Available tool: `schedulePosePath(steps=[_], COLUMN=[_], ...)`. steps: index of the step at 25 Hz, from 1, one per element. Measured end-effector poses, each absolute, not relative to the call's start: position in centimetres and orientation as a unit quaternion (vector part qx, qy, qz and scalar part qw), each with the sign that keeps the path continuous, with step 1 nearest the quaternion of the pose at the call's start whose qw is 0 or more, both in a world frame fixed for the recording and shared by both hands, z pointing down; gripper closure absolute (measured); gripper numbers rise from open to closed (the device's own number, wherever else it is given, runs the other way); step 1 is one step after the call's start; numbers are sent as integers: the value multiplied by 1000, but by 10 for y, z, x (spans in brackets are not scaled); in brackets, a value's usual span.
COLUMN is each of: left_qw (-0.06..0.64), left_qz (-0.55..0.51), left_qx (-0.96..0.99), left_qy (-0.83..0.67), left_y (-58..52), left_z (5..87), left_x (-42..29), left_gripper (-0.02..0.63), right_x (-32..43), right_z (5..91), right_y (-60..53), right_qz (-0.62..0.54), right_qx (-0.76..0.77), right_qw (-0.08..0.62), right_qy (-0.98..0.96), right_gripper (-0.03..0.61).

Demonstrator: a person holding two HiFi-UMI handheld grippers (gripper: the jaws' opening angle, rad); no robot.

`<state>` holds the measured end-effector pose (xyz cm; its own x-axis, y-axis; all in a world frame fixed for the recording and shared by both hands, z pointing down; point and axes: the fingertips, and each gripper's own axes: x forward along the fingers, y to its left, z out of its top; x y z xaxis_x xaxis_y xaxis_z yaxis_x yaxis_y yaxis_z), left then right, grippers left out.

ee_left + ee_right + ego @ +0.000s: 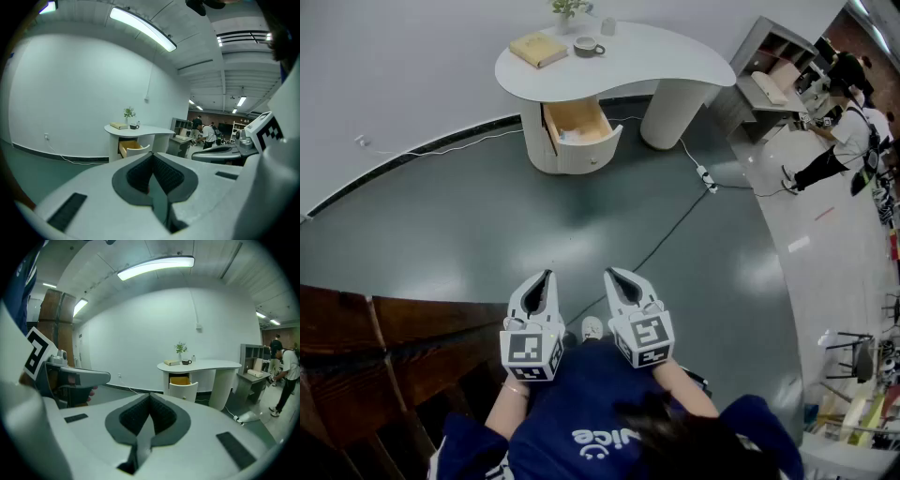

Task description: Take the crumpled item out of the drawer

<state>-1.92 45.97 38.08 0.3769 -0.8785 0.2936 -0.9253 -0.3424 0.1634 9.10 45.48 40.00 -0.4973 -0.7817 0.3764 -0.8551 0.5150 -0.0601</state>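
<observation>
Left gripper (547,276) and right gripper (610,275) side by side, jaws closed, both empty. Drawer (577,118) stands open under desk (666,56), well apart from both.

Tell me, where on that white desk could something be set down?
The desk's whole right lobe is bare, from the cup to the rounded end. The front edge above the open drawer is free too. The back left is crowded: book, cup, plant and a small white object sit close together.
</observation>
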Motion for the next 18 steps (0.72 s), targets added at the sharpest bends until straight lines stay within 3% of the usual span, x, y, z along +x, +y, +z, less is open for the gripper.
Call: schedulePosePath(steps=[18], left_qw=[131], left_qz=[70], left_qx=[836], left_qy=[-528], left_y=[419], left_z=[382], left_x=[-49], left_gripper=[609], right_x=[86], right_z=[398], right_y=[417], right_qz=[109], right_qx=[561], right_qw=[119], right_qy=[-812], right_gripper=[571])
